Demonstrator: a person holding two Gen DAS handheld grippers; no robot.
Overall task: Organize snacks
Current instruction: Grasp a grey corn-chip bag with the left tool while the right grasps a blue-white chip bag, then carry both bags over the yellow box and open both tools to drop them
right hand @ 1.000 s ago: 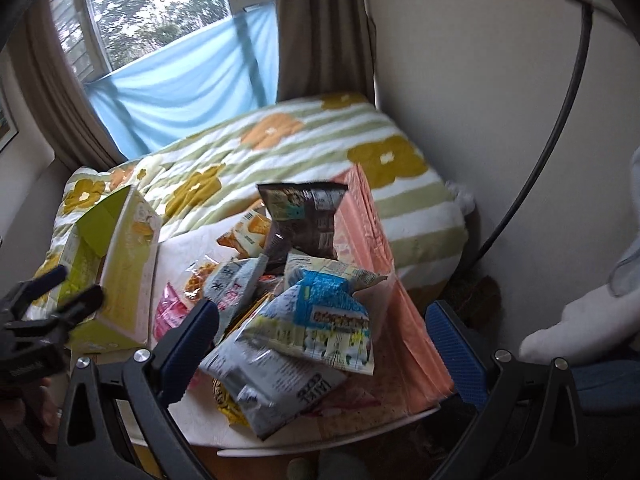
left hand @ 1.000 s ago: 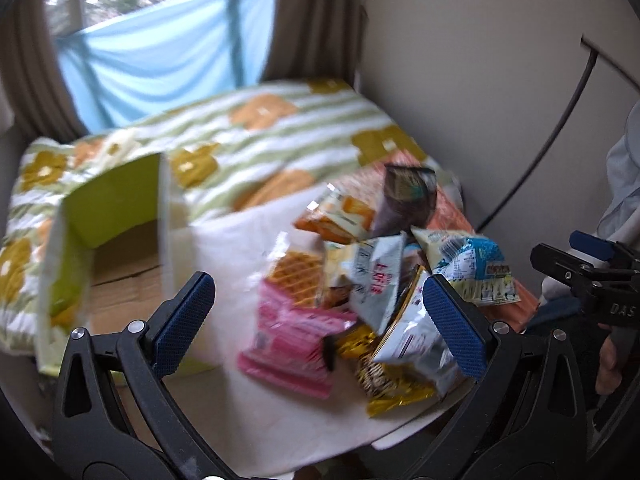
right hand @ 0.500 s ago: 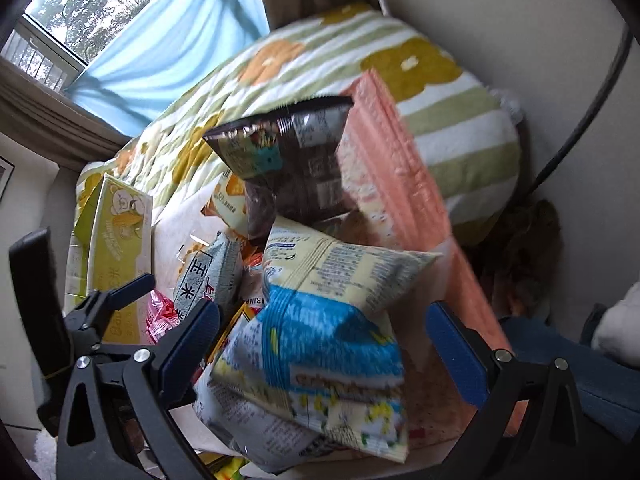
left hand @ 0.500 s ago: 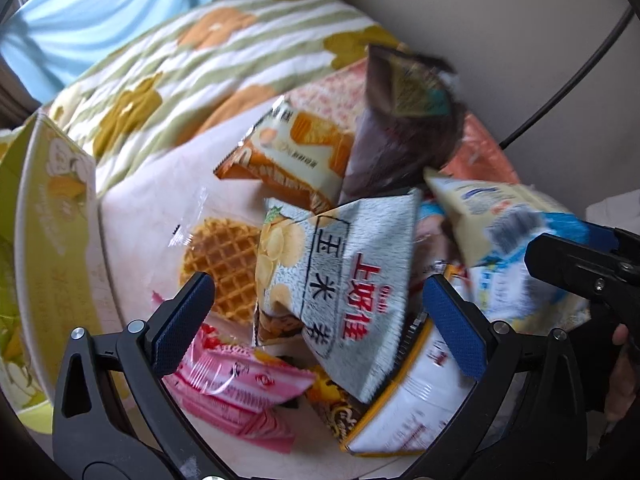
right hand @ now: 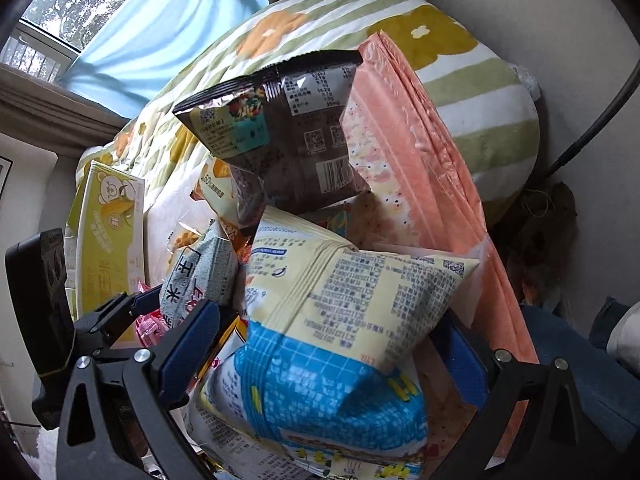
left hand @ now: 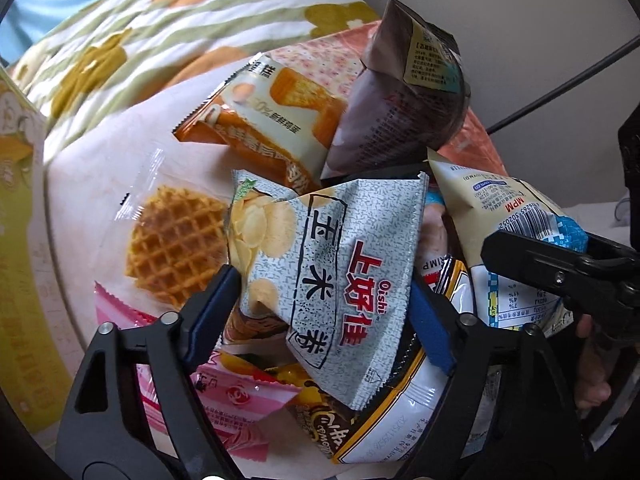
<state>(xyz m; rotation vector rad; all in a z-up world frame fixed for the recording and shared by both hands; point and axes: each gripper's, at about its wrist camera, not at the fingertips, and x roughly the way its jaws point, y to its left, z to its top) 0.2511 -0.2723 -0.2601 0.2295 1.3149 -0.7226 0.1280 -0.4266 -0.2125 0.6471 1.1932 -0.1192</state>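
My left hand-held gripper (left hand: 320,316) has just been closing its jaws around the grey Oishi chip bag (left hand: 336,280); the blue pads sit at the bag's two edges, though I cannot tell that they press it yet. My right hand-held gripper (right hand: 324,356) stands with its jaws apart on either side of the yellow-and-blue snack bag (right hand: 340,320), not gripping it. Around these, the waffle packet (left hand: 176,252), the pink wafer pack (left hand: 240,408), the orange cake packet (left hand: 272,120) and the dark brown bag (right hand: 288,140) all lie heaped on the bench (left hand: 100,152). The yellow carton (right hand: 106,248) stands beside the heap. I judge the sorting barely begun: nothing looks sorted yet. Both grippers point steeply down into the pile, side by side.
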